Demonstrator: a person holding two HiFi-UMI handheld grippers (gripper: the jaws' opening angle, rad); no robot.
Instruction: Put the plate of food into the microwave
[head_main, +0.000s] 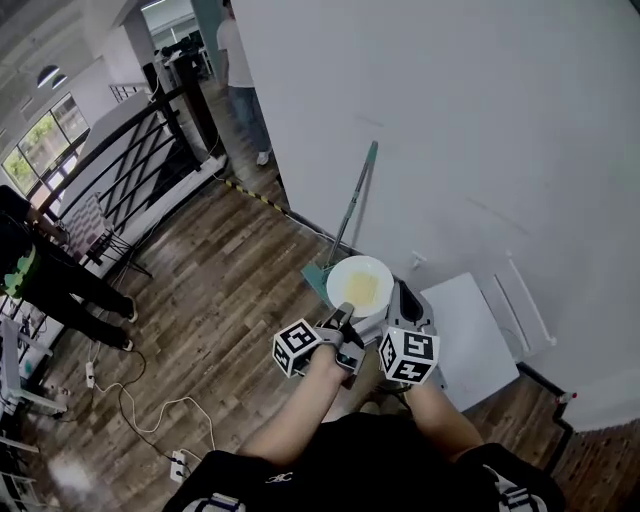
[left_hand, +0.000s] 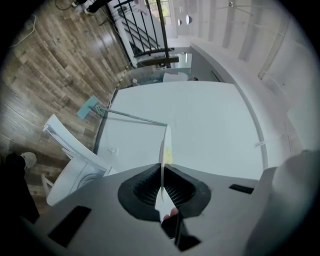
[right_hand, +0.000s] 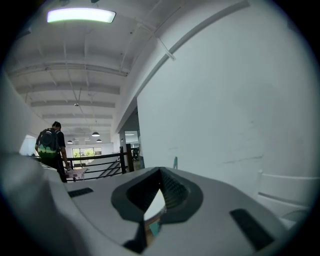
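Above a dark wood floor (head_main: 220, 290), close to a bare white wall (head_main: 450, 120), the left gripper (head_main: 340, 318) pinches the rim of the plate (head_main: 360, 285) of yellow food, held in the air. The right gripper (head_main: 402, 300) sits just beside the plate, jaws drawn together. A mop (head_main: 352, 210) leans on the wall ahead and a white cabinet (head_main: 465, 335) stands to the right. Open floor spreads left to a black railing (head_main: 130, 160).

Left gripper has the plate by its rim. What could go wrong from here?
1. The left gripper pinches the plate at one edge only, so it may tip and the food could slide off.
2. The mop and dustpan stand by the wall just ahead; the plate could knock them.
3. Cables lie loose on the floor to the left, a likely trip hazard.
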